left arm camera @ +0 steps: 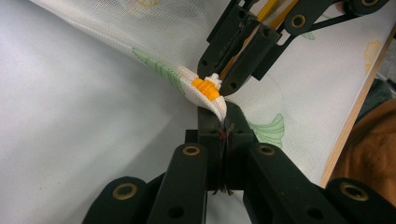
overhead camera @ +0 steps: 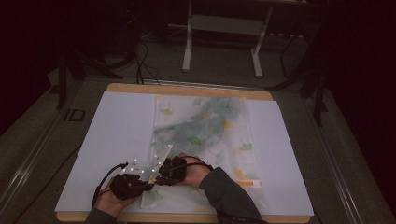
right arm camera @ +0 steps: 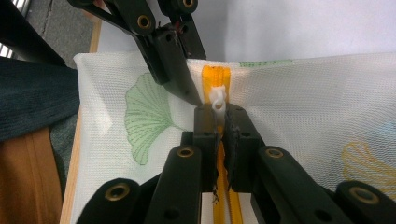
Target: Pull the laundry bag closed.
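A white mesh bag [overhead camera: 205, 135] printed with green and yellow leaves lies flat on the white sheet [overhead camera: 116, 135]. Its yellow zipper [right arm camera: 219, 77] runs along the near edge. My right gripper [right arm camera: 217, 111] is shut on the white zipper pull [right arm camera: 217, 97], and it also appears as the right gripper [overhead camera: 158, 178] in the high view. My left gripper [left arm camera: 223, 122] is shut on the bag's white hem [left arm camera: 215, 103] just beside the orange zipper end [left arm camera: 205, 88]. In the high view the left gripper [overhead camera: 149, 183] meets the right one at the bag's near left corner.
The white sheet covers a wooden table [overhead camera: 187, 88] whose front edge [overhead camera: 187, 218] is close under both hands. A white metal stand [overhead camera: 224, 28] rises on the floor beyond the table. Dark cables [overhead camera: 144, 60] trail on the floor at the back left.
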`<control>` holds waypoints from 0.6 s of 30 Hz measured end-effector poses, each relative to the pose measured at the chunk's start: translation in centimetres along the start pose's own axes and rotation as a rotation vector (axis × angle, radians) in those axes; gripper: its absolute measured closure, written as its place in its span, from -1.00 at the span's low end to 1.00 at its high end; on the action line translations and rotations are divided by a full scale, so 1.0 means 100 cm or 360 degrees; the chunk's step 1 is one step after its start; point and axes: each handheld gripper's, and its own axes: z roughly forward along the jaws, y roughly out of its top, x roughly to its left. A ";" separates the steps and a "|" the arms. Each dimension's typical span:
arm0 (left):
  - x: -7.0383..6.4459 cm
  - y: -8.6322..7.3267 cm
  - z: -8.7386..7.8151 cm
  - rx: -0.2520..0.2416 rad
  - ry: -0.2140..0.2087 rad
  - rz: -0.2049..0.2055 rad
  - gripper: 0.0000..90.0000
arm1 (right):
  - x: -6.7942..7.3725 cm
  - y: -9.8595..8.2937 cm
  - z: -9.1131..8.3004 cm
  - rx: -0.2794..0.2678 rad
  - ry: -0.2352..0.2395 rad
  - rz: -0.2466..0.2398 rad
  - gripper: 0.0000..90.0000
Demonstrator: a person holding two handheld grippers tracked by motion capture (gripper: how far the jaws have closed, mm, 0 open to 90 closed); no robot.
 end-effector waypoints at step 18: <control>0.002 -0.001 -0.002 -0.0026 -0.0019 -0.0029 0.97 | 0.000 -0.008 0.003 -0.0018 -0.0022 0.0011 0.89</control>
